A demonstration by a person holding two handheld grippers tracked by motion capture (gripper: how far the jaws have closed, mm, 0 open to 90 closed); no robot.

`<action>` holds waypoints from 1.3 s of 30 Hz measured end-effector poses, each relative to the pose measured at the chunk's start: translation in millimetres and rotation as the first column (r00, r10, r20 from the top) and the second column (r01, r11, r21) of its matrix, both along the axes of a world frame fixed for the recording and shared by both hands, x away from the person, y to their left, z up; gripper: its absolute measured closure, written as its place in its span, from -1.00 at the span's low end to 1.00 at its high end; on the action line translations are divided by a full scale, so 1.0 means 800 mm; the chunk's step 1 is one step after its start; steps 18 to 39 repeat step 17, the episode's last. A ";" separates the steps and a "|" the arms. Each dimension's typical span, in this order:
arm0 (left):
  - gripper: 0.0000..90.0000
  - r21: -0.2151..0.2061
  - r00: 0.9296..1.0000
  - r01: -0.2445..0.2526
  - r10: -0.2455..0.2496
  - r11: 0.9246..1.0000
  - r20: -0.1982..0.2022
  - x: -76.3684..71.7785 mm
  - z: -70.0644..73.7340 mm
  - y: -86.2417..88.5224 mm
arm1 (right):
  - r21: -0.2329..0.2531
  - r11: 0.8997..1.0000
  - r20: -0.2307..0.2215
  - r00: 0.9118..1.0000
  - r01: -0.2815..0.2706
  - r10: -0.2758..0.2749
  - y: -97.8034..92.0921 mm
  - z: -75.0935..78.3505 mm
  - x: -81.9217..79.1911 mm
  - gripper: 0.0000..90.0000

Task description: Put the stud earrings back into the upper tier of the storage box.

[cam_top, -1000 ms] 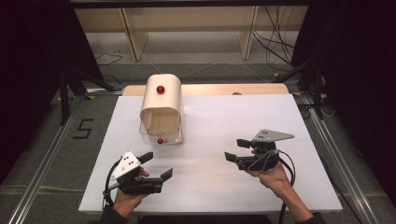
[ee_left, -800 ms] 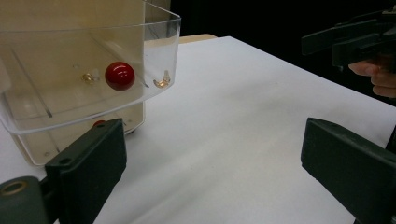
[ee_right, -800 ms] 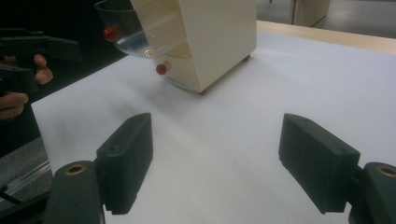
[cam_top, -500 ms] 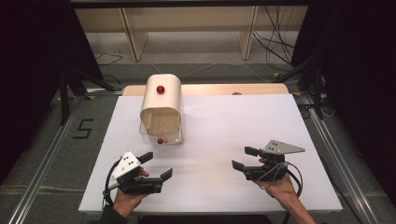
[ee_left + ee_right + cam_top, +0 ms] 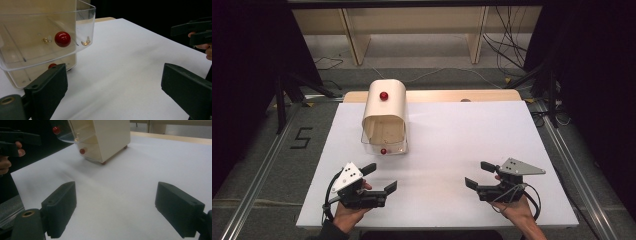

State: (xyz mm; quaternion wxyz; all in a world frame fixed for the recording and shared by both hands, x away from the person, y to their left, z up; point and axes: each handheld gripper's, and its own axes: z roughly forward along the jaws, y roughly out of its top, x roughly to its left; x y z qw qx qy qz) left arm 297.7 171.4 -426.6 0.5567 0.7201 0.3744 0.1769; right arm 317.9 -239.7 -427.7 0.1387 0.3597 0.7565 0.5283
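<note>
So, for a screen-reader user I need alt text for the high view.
A person's hands hold the left claw and right claw, both open and empty, low over a white table. Beyond the left claw stands a cream bread box with red knobs, its clear lid part-open.

High view: box (image 5: 384,117) sits upper left of centre on the table (image 5: 472,135), its open front facing the bottom of the frame. My left gripper (image 5: 379,179) rests lower left, below the box; my right gripper (image 5: 479,175) lower right, well apart. Shelving (image 5: 412,22) stands along the top edge.
</note>
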 end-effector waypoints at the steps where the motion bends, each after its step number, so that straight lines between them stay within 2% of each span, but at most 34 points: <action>1: -0.86 0.000 1.000 0.000 0.000 1.000 -0.001 0.000 0.000 0.000 | 0.000 1.000 0.000 1.000 0.001 -0.001 0.000 0.000 0.000 -0.60; 13: -0.86 -0.004 1.000 -0.003 0.003 1.000 -0.002 0.001 -0.001 0.000 | 0.011 1.000 0.013 1.000 0.010 -0.010 -0.001 0.000 0.001 -0.60; 39: -0.86 -0.003 1.000 -0.002 0.002 1.000 -0.002 0.001 0.000 0.000 | 0.010 1.000 0.012 1.000 0.012 -0.012 -0.001 0.000 0.001 -0.60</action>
